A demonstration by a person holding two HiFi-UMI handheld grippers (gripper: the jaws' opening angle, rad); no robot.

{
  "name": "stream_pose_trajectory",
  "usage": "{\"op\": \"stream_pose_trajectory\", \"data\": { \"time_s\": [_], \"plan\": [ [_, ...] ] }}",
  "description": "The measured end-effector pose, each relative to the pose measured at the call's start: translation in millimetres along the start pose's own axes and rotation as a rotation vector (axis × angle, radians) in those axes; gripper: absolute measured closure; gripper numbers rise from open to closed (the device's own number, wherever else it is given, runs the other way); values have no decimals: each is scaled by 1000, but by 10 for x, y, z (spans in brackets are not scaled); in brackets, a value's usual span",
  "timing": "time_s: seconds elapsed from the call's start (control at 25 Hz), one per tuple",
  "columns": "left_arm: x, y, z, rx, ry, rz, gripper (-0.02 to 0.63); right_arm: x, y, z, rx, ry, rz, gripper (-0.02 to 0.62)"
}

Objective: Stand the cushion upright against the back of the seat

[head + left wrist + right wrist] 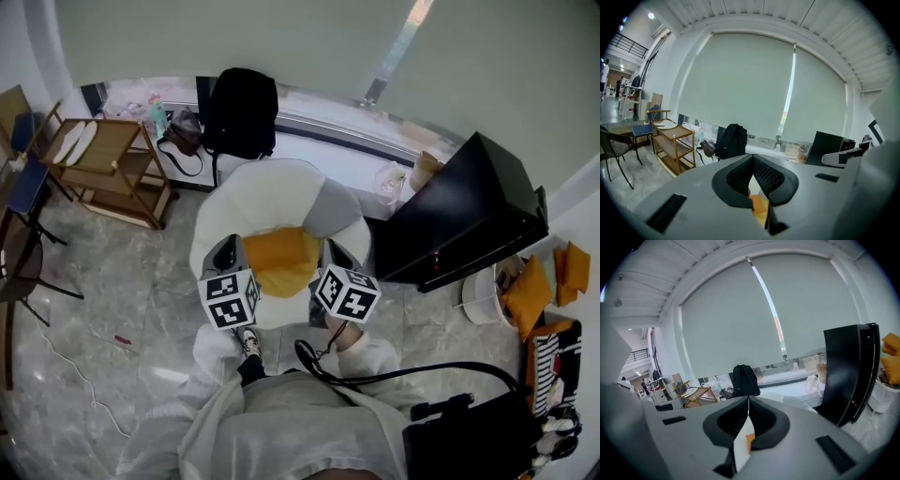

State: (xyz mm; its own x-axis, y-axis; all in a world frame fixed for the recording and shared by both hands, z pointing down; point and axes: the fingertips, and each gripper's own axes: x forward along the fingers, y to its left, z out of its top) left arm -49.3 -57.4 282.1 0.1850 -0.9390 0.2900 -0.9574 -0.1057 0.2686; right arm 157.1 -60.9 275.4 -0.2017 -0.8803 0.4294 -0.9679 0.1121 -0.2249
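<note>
Claws first: the left claw (753, 161) and the right claw (748, 404) are each showing jaws drawn together. A sliver of orange fabric is sitting in the narrow gap of each, so each seems to be pinching a side edge of the cushion.

Ahead of both claws, a round white armchair (272, 183) is filling the middle of the head view, its curved back rising beyond the tips. A grey pillow (330, 208) is leaning on that back, ahead of the right claw. The orange cushion (281, 261) is hanging between the two claws, over the seat and short of the back. Its lower edge is sagging into a curve.

Several things are threatening the placement:
- Each claw is gripping only a thin margin of soft fabric, so an edge could be slipping free and one side dropping.
- The cushion is looking limp, so once let go it may be folding forward and ending flat on the seat instead of upright.
- The grey pillow is taking up room on the right claw's side and could be pushing the cushion crooked.
- Letting go with one claw before the other would be twisting it.
</note>
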Motion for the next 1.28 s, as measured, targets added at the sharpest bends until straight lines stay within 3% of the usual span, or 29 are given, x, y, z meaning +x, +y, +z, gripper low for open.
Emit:
{"op": "stream_pose_trajectory", "data": {
  "time_s": [0.24,0.64,1.04,1.28],
  "plan": [
    [446,360,200,-15,-23,17,611,494,327,224,-73,12,20,532],
    [720,739,-7,-65,57,75,611,1043,500,111,-101,112,46,532],
    [608,1209,-103,-59,94,264,611,1620,755,18,-130,185,185,532],
    [619,1337,-573,-106,134,386,611,2081,511,-547,-111,296,237,532]
  ]
}}
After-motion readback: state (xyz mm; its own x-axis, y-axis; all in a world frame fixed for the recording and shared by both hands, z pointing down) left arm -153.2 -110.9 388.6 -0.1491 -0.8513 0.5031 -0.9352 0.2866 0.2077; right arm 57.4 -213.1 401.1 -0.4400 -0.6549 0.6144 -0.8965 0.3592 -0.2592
